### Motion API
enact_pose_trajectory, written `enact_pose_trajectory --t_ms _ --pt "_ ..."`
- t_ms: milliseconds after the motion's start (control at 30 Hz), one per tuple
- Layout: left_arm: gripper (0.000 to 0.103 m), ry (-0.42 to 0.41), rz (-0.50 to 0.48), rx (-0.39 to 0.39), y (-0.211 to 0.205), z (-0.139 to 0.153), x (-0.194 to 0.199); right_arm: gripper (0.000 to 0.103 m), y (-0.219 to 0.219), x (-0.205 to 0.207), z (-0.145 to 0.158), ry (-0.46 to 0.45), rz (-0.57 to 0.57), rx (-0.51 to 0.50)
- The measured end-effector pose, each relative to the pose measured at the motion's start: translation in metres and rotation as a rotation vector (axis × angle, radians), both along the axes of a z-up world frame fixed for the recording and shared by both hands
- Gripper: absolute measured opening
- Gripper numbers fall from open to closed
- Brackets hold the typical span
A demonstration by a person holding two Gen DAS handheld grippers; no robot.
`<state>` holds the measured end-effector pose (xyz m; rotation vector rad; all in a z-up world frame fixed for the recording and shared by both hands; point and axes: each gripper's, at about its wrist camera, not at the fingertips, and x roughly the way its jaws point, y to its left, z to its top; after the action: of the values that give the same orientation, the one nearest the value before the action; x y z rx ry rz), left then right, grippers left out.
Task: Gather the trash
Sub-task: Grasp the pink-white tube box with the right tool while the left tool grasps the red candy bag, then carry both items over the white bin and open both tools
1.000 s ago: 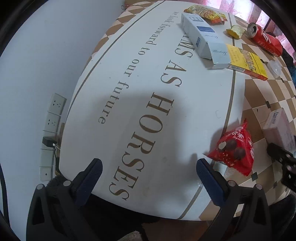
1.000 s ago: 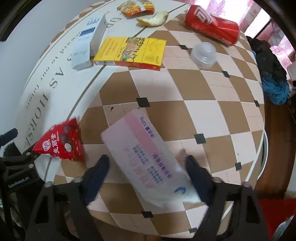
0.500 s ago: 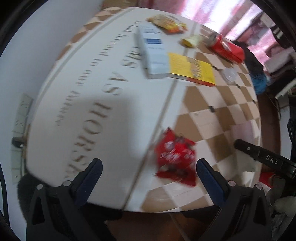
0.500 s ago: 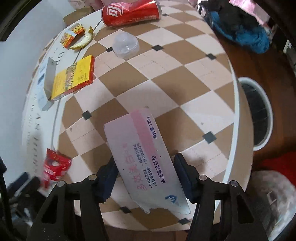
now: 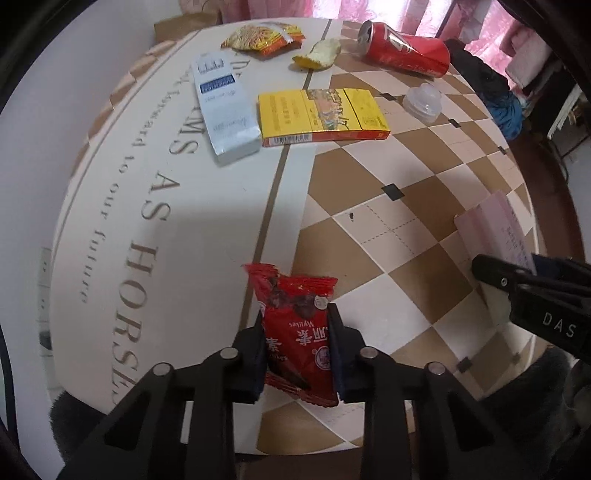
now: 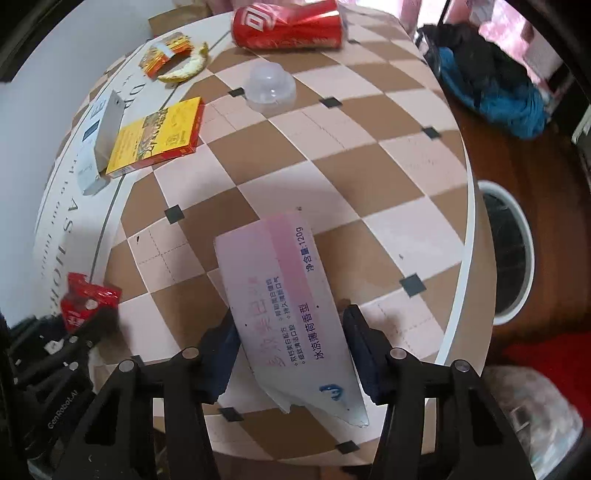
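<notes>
My left gripper [image 5: 297, 345] is shut on a red snack wrapper [image 5: 295, 314] at the near edge of the round table [image 5: 184, 221]; the wrapper also shows in the right wrist view [image 6: 86, 301]. My right gripper [image 6: 290, 341] is shut on a pale pink toothpaste box [image 6: 280, 291], which also shows at the right in the left wrist view [image 5: 495, 229]. A white bin with a dark liner [image 6: 508, 251] stands on the floor to the right of the table.
At the far side of the table lie a red cola can [image 5: 404, 48], a yellow box [image 5: 321, 112], a white and blue box [image 5: 225, 107], a clear plastic cup [image 5: 423, 101], a peel [image 5: 319, 55] and an orange wrapper [image 5: 264, 35].
My left gripper swung right over the red wrapper and shut on it. My right gripper shut on the pink box and turned toward the table's right edge and the bin.
</notes>
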<state>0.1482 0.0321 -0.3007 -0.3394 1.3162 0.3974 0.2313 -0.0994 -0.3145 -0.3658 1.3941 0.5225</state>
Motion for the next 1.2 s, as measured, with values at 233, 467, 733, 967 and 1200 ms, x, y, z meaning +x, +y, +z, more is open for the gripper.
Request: enact_pose_trajectory --t_ms 233,467,733,967,1200 --pt "0.02 -0.013 0.013 0.051 0.006 0.009 -0.001 0.055 -0.004 -0.007 0.002 -0.04 0.013 0.002" --pt "0.02 -0.094 0.054 0.125 0.019 0.052 -0.005 0.055 -0.002 -0.006 0.022 -0.086 -0.028 0.064" --pt "0.02 -0.196 0.057 0.206 0.018 0.099 0.01 0.055 -0.013 0.004 0.071 -0.16 -0.116 0.181" --pt "0.02 -0.27 -0.015 0.204 -0.009 0.135 0.05 0.055 -0.038 0.03 0.114 -0.211 -0.216 0.303" --pt "0.02 -0.333 -0.151 0.172 -0.069 0.155 0.119 0.055 -0.104 0.07 0.152 -0.257 -0.331 0.373"
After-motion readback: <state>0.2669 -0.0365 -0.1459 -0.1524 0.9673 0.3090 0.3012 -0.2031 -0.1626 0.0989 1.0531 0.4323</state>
